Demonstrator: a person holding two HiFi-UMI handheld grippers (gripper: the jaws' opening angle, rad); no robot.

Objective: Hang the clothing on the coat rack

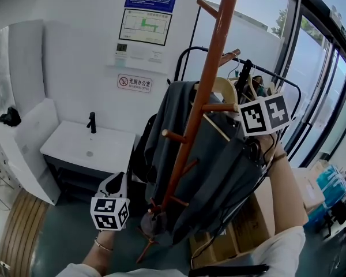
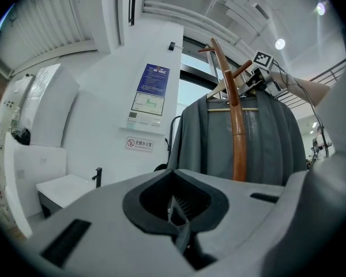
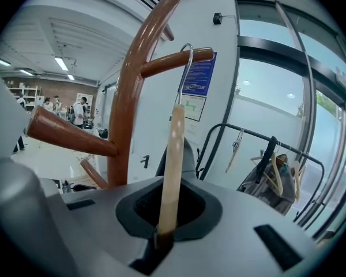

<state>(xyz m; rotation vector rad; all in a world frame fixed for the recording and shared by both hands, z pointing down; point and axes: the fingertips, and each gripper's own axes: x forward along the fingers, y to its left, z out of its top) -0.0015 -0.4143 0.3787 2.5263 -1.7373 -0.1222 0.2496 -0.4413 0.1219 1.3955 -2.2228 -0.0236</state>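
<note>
Grey garment (image 1: 219, 172) hangs on a pale wooden hanger (image 3: 173, 166). In the head view it falls behind the pole of the brown rack (image 1: 205, 91) and spreads to both sides of it. The wire hook (image 3: 185, 68) of the hanger lies over an upper peg (image 3: 161, 65). The right tongs (image 3: 160, 241) are high beside the pole and clenched on the wooden body of the hanger. The left tongs (image 2: 181, 227) are low, well apart from the garment and pointing level toward it; they are clenched with nothing between them. Behind the rack stands a black rail (image 3: 259, 134) with more hangers.
</note>
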